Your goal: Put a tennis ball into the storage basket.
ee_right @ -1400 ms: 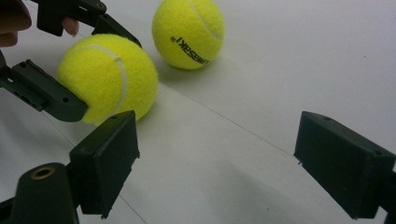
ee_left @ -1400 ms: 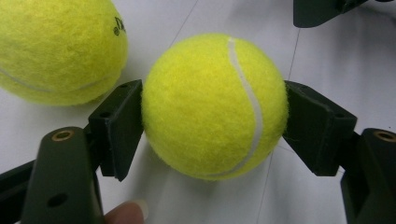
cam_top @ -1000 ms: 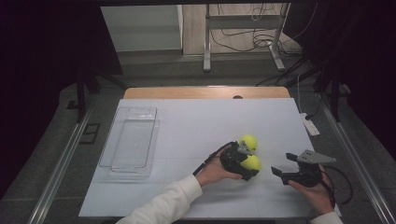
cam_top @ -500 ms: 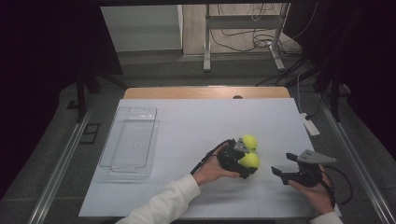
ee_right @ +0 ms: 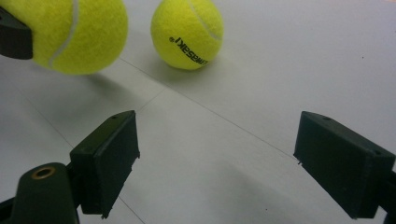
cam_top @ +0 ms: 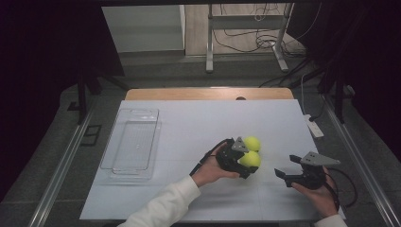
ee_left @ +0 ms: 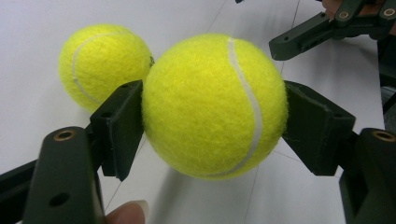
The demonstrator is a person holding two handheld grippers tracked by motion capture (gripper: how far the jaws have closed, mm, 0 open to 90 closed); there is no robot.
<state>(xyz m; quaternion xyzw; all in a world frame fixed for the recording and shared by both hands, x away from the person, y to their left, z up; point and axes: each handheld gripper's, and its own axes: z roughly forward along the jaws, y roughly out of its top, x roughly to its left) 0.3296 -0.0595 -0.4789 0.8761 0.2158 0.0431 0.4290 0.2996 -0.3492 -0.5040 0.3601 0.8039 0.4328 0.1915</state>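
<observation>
Left claw (ee_left: 212, 135) clamped on a tennis ball (ee_left: 215, 105), lifted beside second ball (ee_left: 105, 65); right claw (ee_right: 215, 163) agape, empty.

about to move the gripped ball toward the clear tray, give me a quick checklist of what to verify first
1. Left gripper shut on the held tennis ball, pads on both sides: ok.
2. Held ball lifted off the table, shadow beneath it: ok.
3. Held ball apart from the second tennis ball: cannot tell, they overlap.
4. Right gripper open, holding nothing, off to the side: ok.
5. Clear tray empty: ok.
6. Table between ball and tray bare: ok.
</observation>
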